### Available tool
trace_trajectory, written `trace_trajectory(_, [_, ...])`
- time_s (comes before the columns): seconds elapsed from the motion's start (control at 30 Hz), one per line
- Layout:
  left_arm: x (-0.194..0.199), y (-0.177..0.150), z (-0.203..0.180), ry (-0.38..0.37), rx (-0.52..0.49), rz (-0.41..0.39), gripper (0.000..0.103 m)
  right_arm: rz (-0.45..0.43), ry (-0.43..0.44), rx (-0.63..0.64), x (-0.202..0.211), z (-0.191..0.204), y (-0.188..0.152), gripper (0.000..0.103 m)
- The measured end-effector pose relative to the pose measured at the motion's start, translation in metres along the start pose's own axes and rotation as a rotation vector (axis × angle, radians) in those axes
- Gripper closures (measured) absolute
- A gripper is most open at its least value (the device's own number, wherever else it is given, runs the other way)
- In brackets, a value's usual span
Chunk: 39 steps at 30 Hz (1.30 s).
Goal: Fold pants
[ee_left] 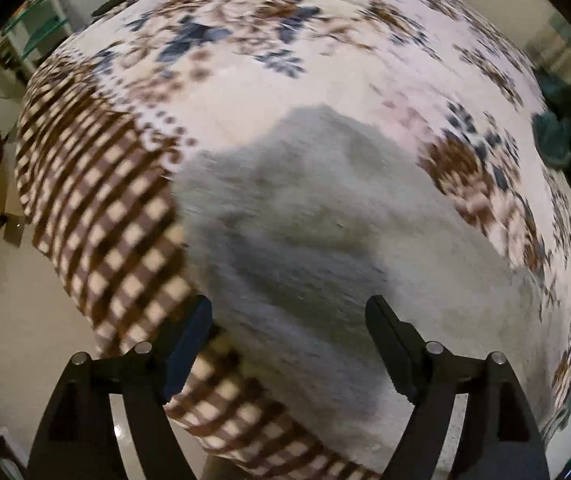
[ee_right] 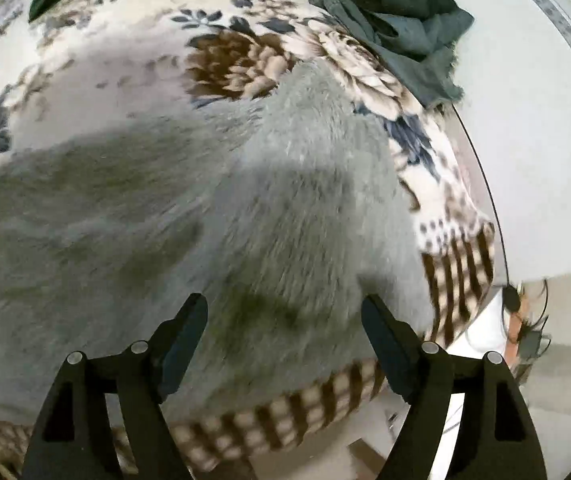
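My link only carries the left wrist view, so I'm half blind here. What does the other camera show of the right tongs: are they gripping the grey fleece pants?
Observer: No. The right tongs stand open above the grey pants, with nothing pinched between them.
Operator: Is there any other clothing near that side?
Observer: Yes, a crumpled dark teal garment lies on the floral blanket beyond the pants, near the bed's edge.
Operator: Does the pants fabric reach the blanket's checked border there?
Observer: Almost. The grey fabric ends just short of the brown checked border, which hangs over the bed's edge.
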<state>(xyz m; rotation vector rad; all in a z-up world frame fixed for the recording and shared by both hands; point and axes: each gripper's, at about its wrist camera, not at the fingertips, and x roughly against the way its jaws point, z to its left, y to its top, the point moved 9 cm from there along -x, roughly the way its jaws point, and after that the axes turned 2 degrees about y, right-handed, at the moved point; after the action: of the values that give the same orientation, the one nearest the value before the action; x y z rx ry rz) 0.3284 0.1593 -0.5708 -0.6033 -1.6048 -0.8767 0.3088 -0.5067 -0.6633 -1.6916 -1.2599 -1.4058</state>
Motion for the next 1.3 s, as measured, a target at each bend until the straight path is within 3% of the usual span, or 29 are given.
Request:
trace_trajectory(0.03, [-0.002,-0.004,-0.007,-0.006,-0.004,0.006,0.025,0.004,0.006,-0.021,-0.006,-0.006,0.007,0.043])
trace_trajectory(0.07, [-0.003,-0.005,-0.012,-0.009,-0.007,0.009,0.025,-0.003,0.022,-0.104,-0.010,-0.024,0.014,0.080])
trace_trajectory(0.1, [-0.004,-0.007,-0.017,-0.007,-0.011,0.008,0.025,-0.002,0.032,-0.164,-0.015,-0.033,0.013,0.090])
trace_trajectory(0.23, [-0.007,-0.015,-0.028,-0.010,-0.015,0.011,0.025,0.046,0.058,-0.642,-0.038,-0.142,0.003,0.090])
trace_trajectory(0.3, [-0.011,-0.020,-0.030,-0.007,-0.011,0.020,0.025,0.107,0.115,-0.743,-0.053,-0.164,-0.011,0.080])
trace_trajectory(0.33, [-0.015,-0.023,-0.030,-0.003,-0.007,0.031,0.025,0.140,0.179,-0.790,-0.059,-0.171,-0.019,0.059])
trace_trajectory(0.37, [-0.018,-0.025,-0.031,-0.004,-0.006,0.039,0.025,0.132,0.224,-0.811,-0.057,-0.173,-0.023,0.042])
trace_trajectory(0.5, [-0.032,-0.028,-0.025,0.015,0.028,0.064,0.025,0.113,0.392,-0.811,-0.046,-0.149,-0.030,0.040])
trace_trajectory(0.53, [-0.037,-0.027,-0.019,0.019,0.055,0.072,0.025,0.132,0.464,-0.826,-0.047,-0.134,-0.032,0.040])
trace_trajectory(0.6, [-0.047,-0.026,-0.010,0.006,0.111,0.090,0.025,0.165,0.529,-0.846,-0.050,-0.106,-0.038,0.040])
trace_trajectory(0.63, [-0.052,-0.025,-0.006,-0.017,0.143,0.095,0.033,0.191,0.553,-0.845,-0.057,-0.094,-0.039,0.044])
trace_trajectory(0.67, [-0.056,-0.022,-0.004,-0.048,0.166,0.087,0.044,0.206,0.555,-0.843,-0.061,-0.082,-0.040,0.064])
trace_trajectory(0.7, [-0.058,-0.019,-0.002,-0.078,0.181,0.072,0.078,0.205,0.552,-0.831,-0.063,-0.073,-0.040,0.080])
trace_trajectory(0.73, [-0.058,-0.016,0.000,-0.094,0.193,0.056,0.085,0.210,0.519,-0.796,-0.064,-0.064,-0.039,0.097])
trace_trajectory(0.83, [-0.048,-0.010,0.002,-0.135,0.211,0.011,0.090,0.146,0.429,-0.738,-0.047,-0.051,-0.034,0.097])
trace_trajectory(0.9, [-0.035,-0.007,0.001,-0.154,0.189,-0.018,0.090,0.115,0.438,-0.738,-0.030,-0.047,-0.030,0.097])
trace_trajectory(1.03, [-0.006,0.005,0.017,-0.208,0.240,-0.063,0.096,0.024,0.510,-0.761,0.017,-0.049,-0.017,0.098])
trace_trajectory(1.13, [-0.005,0.018,0.038,-0.181,0.258,-0.081,0.096,-0.011,0.574,-0.756,0.043,-0.051,-0.012,0.098])
trace_trajectory(1.2, [-0.013,0.017,0.043,-0.185,0.272,-0.047,0.096,0.017,0.594,-0.750,0.046,-0.052,-0.017,0.098])
trace_trajectory(1.3, [-0.020,0.011,0.038,-0.188,0.253,-0.010,0.094,0.118,0.480,-0.702,0.024,-0.056,-0.035,0.096])
